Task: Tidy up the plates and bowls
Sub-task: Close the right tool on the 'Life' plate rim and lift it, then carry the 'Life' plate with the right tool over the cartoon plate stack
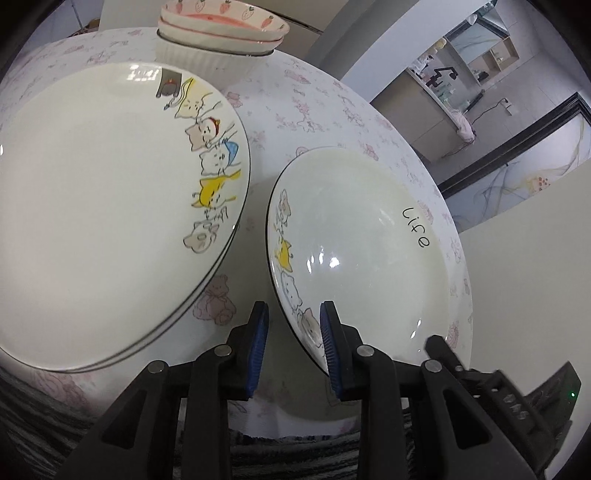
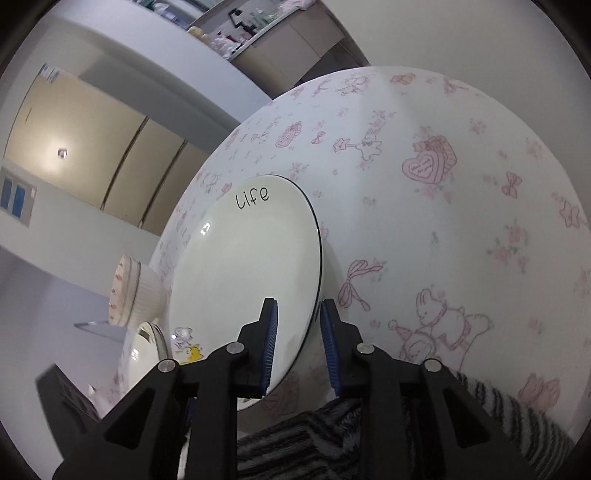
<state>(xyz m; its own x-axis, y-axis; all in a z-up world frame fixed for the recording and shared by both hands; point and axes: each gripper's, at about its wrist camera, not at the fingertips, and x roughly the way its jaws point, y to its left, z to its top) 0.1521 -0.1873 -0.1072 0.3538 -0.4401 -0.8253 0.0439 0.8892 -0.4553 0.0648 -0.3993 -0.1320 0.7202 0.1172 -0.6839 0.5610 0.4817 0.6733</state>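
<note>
A white plate lettered "Life" (image 1: 369, 240) with cat drawings is tilted up off the pink-printed tablecloth (image 1: 314, 110). My left gripper (image 1: 294, 306) is shut on its near rim, one blue pad over the cat drawings and the other below the rim. From the opposite side, my right gripper (image 2: 299, 302) is shut on the same Life plate (image 2: 240, 266), one pad on the top face and one behind the black-lined edge. The right gripper's body (image 1: 480, 369) shows at the plate's lower right. To the left lies a stack of two larger cat plates (image 1: 110, 203).
Pink strawberry bowls (image 1: 221, 22) sit stacked in a white ribbed bowl (image 1: 199, 55) at the table's far side, also seen as a bowl stack (image 2: 136, 291). Grey striped fabric (image 2: 332, 443) lies along the near table edge. The tablecloth (image 2: 443, 221) stretches bare to the right.
</note>
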